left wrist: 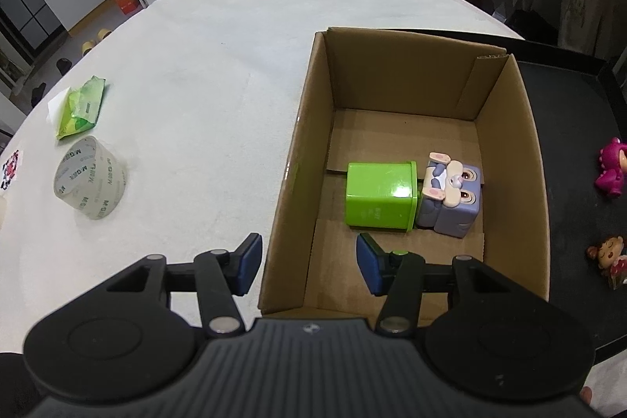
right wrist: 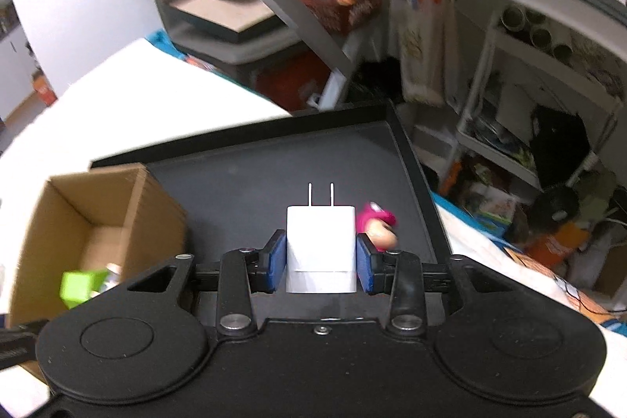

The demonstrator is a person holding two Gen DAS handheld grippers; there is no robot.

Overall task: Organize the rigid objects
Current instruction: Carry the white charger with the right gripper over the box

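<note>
An open cardboard box (left wrist: 505,147) holds a green square container (left wrist: 378,196) lying on its side and a purple rabbit cube toy (left wrist: 456,196) touching it. My left gripper (left wrist: 309,263) is open, straddling the box's near left wall with nothing between its pads. My right gripper (right wrist: 320,263) is shut on a white plug charger (right wrist: 321,245), prongs pointing away, above the black tray (right wrist: 243,179). A pink figure (right wrist: 376,222) shows just behind the charger. The box (right wrist: 86,210) lies to the lower left in the right wrist view.
On the black tray (left wrist: 568,143) right of the box stand a pink figure (left wrist: 613,173) and a small monkey figure (left wrist: 609,259). A roll of clear tape (left wrist: 90,179) and a green tissue pack (left wrist: 82,106) lie on the white table at left. Cluttered shelves (right wrist: 509,104) stand beyond the tray.
</note>
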